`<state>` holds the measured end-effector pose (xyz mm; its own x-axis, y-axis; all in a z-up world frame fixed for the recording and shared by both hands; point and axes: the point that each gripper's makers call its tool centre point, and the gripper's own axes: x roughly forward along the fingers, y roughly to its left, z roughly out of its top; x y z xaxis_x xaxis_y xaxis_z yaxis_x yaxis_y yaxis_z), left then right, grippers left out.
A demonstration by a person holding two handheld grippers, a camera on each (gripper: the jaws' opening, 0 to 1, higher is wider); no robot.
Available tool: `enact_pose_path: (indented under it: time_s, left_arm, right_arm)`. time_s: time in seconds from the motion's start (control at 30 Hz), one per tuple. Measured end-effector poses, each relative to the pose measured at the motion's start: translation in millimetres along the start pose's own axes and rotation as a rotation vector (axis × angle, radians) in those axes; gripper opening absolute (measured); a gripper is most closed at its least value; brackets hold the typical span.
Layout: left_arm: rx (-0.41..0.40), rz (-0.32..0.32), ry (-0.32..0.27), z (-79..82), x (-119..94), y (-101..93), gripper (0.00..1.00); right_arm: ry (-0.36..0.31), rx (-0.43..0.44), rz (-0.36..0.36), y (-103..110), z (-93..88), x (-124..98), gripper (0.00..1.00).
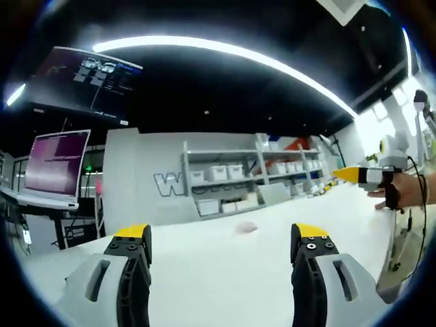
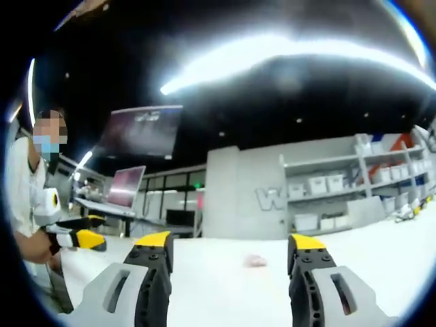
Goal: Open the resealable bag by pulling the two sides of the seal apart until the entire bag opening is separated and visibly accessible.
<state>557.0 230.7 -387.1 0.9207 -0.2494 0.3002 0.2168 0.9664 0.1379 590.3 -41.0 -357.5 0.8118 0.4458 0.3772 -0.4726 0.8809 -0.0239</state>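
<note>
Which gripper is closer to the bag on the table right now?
Right, if either, but barely: the pink bag lies low between the right gripper's open jaws, and about level with the left gripper's jaw tips. Both are well short of it.

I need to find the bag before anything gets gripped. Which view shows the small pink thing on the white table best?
Neither is sharp. The left gripper view shows the pink thing slightly larger, lying on the table ahead of its open jaws. The right gripper view shows it smaller and blurrier, also ahead of open jaws.
</note>
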Motion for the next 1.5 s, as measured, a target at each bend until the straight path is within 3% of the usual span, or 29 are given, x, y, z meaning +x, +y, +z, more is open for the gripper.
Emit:
enact_pose_path:
  time_s: [0.27, 0.5, 1.5]
  left_arm:
    - [0.026, 0.001, 0.006, -6.4, 1.9, -2.8, 0.83]
    - [0.069, -0.012, 0.027, -14.9, 3.7, -8.8, 0.82]
    - [0.047, -0.023, 0.015, -15.8, 4.8, -10.7, 0.83]
  right_arm:
    - [0.006, 0.047, -0.011, -6.0, -2.8, -1.4, 0.68]
    - [0.007, 0.034, -0.006, -3.3, -3.4, -2.5, 0.67]
    - [0.001, 0.005, -0.006, -0.3, -2.9, -4.9, 0.66]
